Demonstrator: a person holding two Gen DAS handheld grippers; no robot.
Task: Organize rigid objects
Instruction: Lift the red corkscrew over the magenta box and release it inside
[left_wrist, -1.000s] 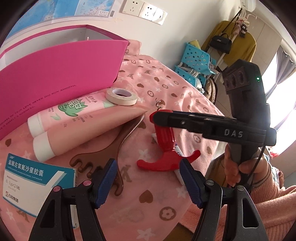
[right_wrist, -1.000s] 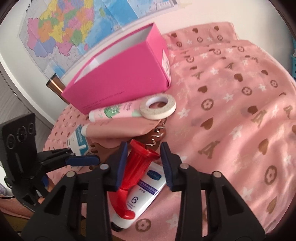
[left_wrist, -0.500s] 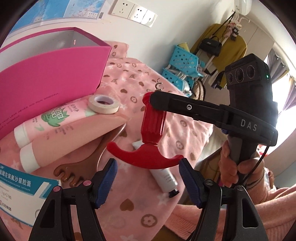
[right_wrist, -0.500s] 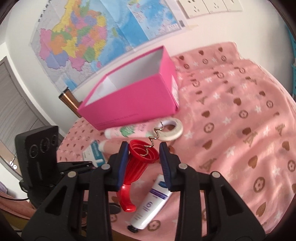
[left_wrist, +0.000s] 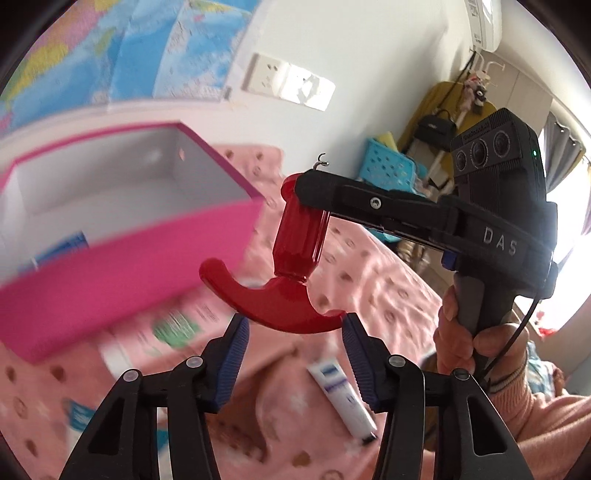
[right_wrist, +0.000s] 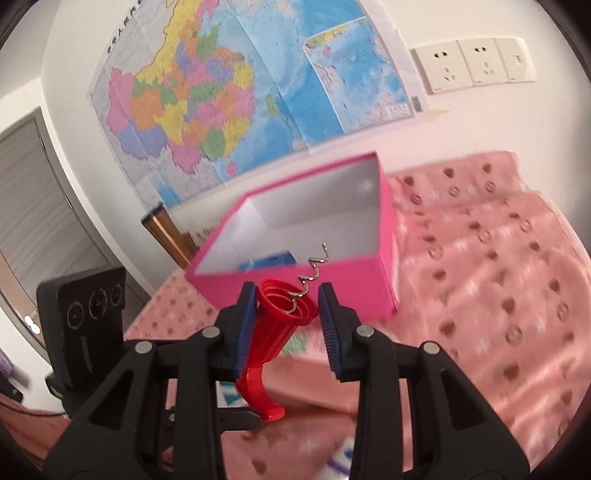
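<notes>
My right gripper (right_wrist: 288, 317) is shut on a red corkscrew (right_wrist: 275, 332) and holds it in the air, its metal spiral pointing at the open pink box (right_wrist: 314, 258). In the left wrist view the corkscrew (left_wrist: 291, 266) hangs from the right gripper (left_wrist: 314, 195), its curved handle just above my left gripper (left_wrist: 295, 354), which is open and empty. The pink box (left_wrist: 122, 254) has a white inside with a blue packet (right_wrist: 267, 260) on its floor.
On the pink patterned cloth (right_wrist: 498, 295) lie a white and blue tube (left_wrist: 340, 395) and a pink tube with green print (left_wrist: 173, 328). A wall with a map (right_wrist: 229, 92) and sockets (right_wrist: 476, 64) stands behind the box.
The right gripper has lifted the corkscrew off the cloth and carried it up toward the pink box. The left gripper has risen and tilted up, still open.
</notes>
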